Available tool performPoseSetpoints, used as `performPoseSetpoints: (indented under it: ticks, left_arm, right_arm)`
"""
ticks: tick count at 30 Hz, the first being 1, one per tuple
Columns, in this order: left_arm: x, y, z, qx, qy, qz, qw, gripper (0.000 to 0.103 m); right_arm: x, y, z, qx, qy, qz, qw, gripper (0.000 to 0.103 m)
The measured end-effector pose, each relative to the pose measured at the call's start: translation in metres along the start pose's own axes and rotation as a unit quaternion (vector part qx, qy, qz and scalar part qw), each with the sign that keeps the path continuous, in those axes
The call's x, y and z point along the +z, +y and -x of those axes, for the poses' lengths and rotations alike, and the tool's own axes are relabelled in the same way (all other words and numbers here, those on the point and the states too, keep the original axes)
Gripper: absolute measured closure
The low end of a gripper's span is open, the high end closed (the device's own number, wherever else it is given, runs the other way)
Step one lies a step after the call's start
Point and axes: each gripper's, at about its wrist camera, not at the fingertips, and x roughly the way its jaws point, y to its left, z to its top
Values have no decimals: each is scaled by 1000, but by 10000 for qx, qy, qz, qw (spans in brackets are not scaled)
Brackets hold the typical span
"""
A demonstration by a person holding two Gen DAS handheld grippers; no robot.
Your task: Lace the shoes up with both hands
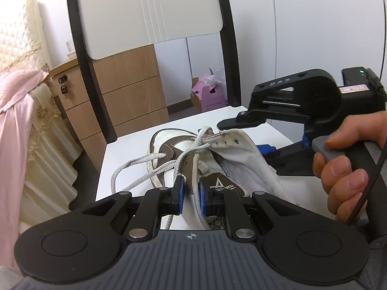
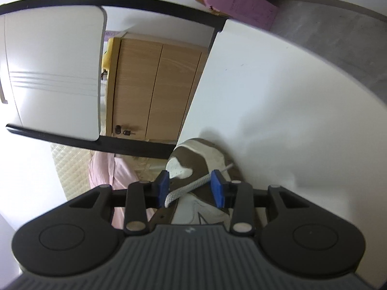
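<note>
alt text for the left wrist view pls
The left claw pinches a white shoelace just above a brown-and-white sneaker lying on a white table. At right, a hand holds the right claw around the shoe's eyelet flap. A chair stands behind.

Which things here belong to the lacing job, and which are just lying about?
For the job:
- shoe
- lace
- left hand-held gripper, pinching the shoe's edge
- right hand-held gripper, lace across its gap
- chair seat under the shoe

Lying about:
- pink box
- wooden drawers
- pink cloth
</note>
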Motion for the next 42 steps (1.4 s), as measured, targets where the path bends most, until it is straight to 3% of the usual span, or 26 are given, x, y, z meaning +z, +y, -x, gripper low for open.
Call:
performPoseSetpoints:
  ticks: [4, 6, 8, 11, 12, 13, 17, 22, 24, 25, 26, 27, 29, 30, 34, 42]
  left_arm:
    - [1, 4, 4, -136, -90, 116, 9998, 77]
    - [2, 5, 9, -243, -187, 127, 9994, 68]
    - [2, 7, 15, -313, -287, 139, 9990, 47]
    - [3, 11, 19, -437, -237, 356, 9981, 40]
    - [4, 14, 21, -458, -245, 483, 9975, 35]
    - [5, 16, 23, -487, -255, 589, 9968, 21]
    - [8, 21, 28, -440, -298, 970, 9939, 10]
    - [7, 22, 24, -267, -230, 1162, 9926, 12]
    - [6, 17, 21, -46, -112, 1000, 9949, 23]
    - [5, 14, 19, 93, -50, 900, 9959, 30]
    - [5, 10, 17, 223, 10, 811, 9965, 37]
    - [4, 7, 15, 352, 70, 722, 9967, 41]
    - [2, 4, 12, 628, 180, 707, 9954, 50]
    - [1, 4, 10, 766, 234, 708, 9943, 50]
    - [2, -1, 12, 1014, 275, 666, 9922, 52]
    - [0, 6, 5, 999, 452, 841, 9904, 52]
  right_arm:
    - [2, 9, 7, 215, 52, 205, 9995, 53]
    - [2, 6, 11, 254, 113, 90, 9996, 52]
    - [1, 4, 14, 304, 184, -67, 9993, 49]
    - [-1, 3, 18, 388, 327, -221, 9985, 36]
    - [-2, 4, 18, 420, 375, -218, 9982, 35]
    - [-3, 5, 18, 438, 423, -211, 9979, 33]
    - [-4, 7, 13, 282, 426, -159, 9986, 31]
    - [2, 8, -2, 88, 291, -14, 9995, 32]
    - [1, 10, -7, 35, 234, 101, 9997, 35]
    - [1, 11, -8, 18, 205, 142, 9997, 42]
    - [0, 11, -9, 4, 172, 180, 9997, 60]
    - [1, 12, -10, -22, 138, 227, 9996, 69]
    - [1, 14, -10, -141, -2, 433, 9990, 96]
    - [1, 16, -9, -183, -70, 546, 9983, 99]
    - [3, 28, -5, -129, -309, 970, 9947, 101]
    - [25, 32, 25, -506, -1164, 1316, 9831, 101]
